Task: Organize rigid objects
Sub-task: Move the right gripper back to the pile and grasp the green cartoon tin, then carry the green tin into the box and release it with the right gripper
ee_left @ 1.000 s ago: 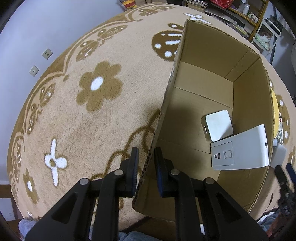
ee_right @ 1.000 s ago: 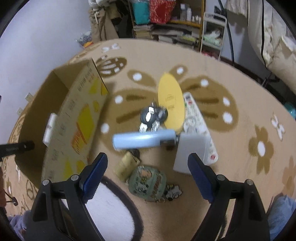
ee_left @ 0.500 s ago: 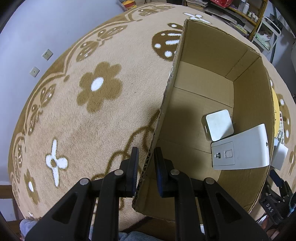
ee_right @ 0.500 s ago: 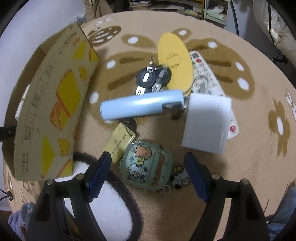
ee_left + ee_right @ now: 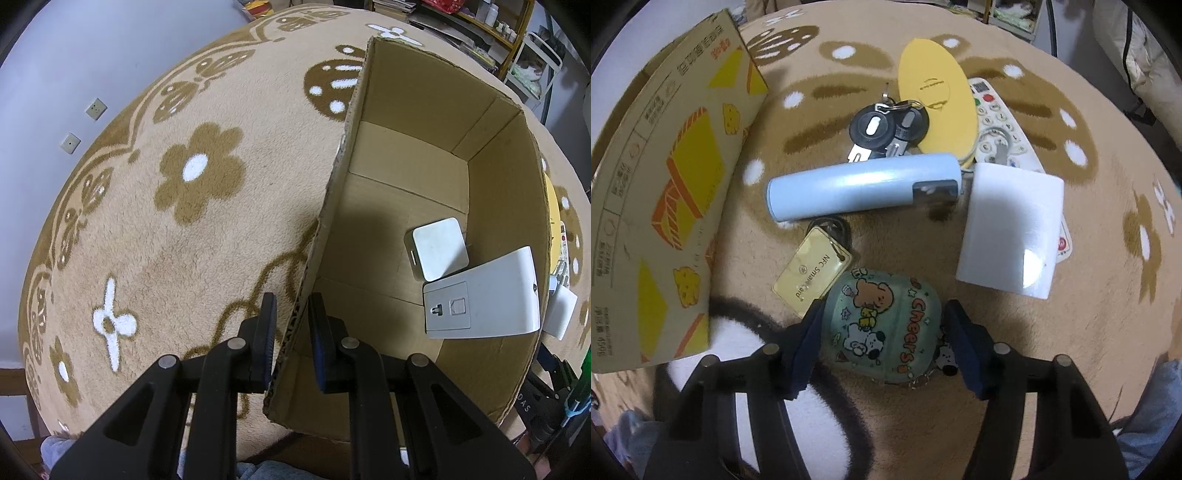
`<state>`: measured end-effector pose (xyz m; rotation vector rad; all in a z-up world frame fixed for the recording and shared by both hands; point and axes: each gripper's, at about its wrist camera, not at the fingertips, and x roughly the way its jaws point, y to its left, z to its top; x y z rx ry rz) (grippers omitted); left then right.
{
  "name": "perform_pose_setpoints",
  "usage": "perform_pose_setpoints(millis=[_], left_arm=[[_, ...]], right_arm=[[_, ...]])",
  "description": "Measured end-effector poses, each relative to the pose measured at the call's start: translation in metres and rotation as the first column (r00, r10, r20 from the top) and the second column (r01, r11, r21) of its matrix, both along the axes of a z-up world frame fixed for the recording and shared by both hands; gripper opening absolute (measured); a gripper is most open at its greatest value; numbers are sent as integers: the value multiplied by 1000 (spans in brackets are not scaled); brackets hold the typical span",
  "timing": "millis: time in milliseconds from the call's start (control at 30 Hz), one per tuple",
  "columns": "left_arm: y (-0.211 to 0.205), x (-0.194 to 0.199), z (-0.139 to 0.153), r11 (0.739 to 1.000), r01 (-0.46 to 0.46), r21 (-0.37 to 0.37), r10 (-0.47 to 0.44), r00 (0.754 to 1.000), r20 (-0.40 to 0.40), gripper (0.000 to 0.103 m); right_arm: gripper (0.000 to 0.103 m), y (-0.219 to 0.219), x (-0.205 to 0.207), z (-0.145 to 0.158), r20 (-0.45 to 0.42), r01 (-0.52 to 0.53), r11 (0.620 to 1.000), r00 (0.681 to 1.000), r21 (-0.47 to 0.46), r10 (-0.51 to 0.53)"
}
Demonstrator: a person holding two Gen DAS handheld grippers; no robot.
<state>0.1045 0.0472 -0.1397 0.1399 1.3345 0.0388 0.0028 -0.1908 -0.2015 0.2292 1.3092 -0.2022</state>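
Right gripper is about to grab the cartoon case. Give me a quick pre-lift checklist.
1. Cartoon case sits between the right gripper pads: ok.
2. Pads pressing on the case: not ok, jaws closing, a gap shows on the right side.
3. NFC card clear of the left pad: cannot tell, it lies very close.
4. Left gripper clamped on the cardboard box wall: ok.
5. Free floor space in the box beside the two white devices: ok.

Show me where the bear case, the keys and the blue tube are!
bear case (image 5: 882, 325): right wrist view, middle of its lid.
keys (image 5: 873, 127): right wrist view, left black head.
blue tube (image 5: 849, 186): right wrist view, middle of body.
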Motion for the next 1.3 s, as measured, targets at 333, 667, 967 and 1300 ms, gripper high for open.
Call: perform_pose_setpoints(millis=[333,667,967,1300], left_arm=[[1,-1,1,1000,-2,-7,2,1000,-1,16],[0,-1,1,1000,15,1,-15,1000,2,16],[-1,-1,0,1000,23,12,-23,1000,6,16],[-4,-2,0,998,51,29,-52,999,8,15]], right_arm=[[63,-6,-1,33,114,44,998,992,38,-48],[63,-14,-6,59,205,42,997,977,62,-54],[63,-19,9,79,261,26,995,964,100,-52],[63,6,19,118,331,-41,995,944,90,9]])
